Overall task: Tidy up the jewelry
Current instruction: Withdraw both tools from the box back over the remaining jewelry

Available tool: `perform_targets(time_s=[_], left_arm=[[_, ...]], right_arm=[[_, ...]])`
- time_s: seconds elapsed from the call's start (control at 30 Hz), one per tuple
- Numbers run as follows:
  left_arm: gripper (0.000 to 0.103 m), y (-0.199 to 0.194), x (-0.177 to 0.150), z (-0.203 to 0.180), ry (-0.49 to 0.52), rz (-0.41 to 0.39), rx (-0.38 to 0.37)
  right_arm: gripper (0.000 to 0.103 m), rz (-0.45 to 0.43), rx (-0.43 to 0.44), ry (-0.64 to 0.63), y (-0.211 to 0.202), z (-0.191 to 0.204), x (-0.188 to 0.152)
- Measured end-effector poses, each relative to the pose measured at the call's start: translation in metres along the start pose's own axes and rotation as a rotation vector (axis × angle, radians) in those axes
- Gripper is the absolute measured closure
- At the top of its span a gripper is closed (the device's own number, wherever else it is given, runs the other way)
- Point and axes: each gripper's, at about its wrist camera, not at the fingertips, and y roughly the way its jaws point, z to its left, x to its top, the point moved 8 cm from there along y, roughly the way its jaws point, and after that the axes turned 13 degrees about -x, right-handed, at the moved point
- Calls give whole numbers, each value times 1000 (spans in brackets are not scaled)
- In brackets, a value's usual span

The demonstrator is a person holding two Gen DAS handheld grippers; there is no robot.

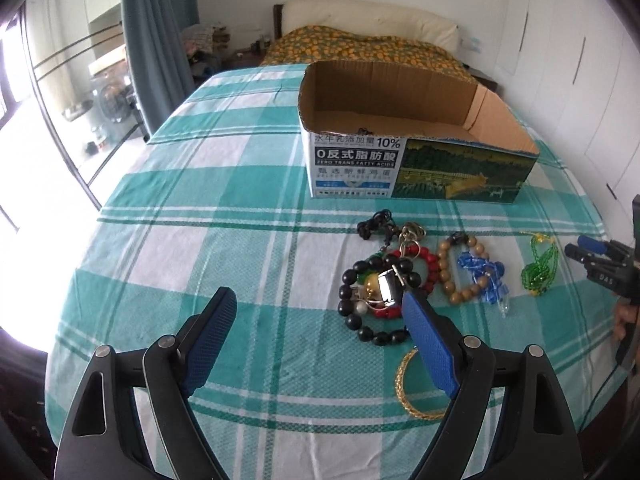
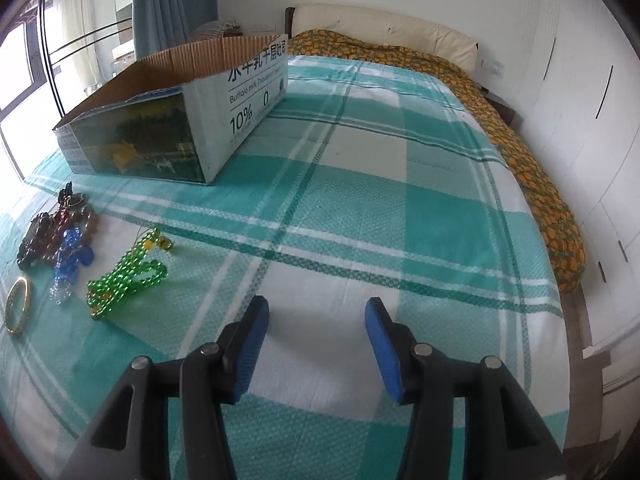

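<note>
Beside cardboard box (image 1: 416,168): bead bracelets (image 1: 376,300) clustered; left gripper (image 1: 316,300) wide open, right gripper (image 2: 316,312) half open, both empty, bedsheet (image 2: 360,200) clear.

- The left gripper (image 1: 316,300) has two matte black plastic arms with triangular cut-outs.
- Its fingers (image 1: 430,344) carry bright blue pads with a fine dimpled texture.
- Round silver pivot pins sit on each black linkage.
- The right gripper (image 2: 316,312) has the same build: black arms, blue textured pads, silver pins.
</note>
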Motion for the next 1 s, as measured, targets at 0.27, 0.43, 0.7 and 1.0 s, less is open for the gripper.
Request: perform_targets(time_s=[0.27,0.43,0.7,1.0], left_arm=[[17,7,16,-18,-31,13,70],[13,-1,33,-22,-71,-6,147],[12,-13,58,10,-270,-31,359],[12,-14,39,50,-418,-35,558]], right_arm=[[16,4,-1,24,21,2,16],[15,5,-2,23,21,1,16],[15,5,-2,23,22,1,17],[15,6,-2,23,22,1,17]])
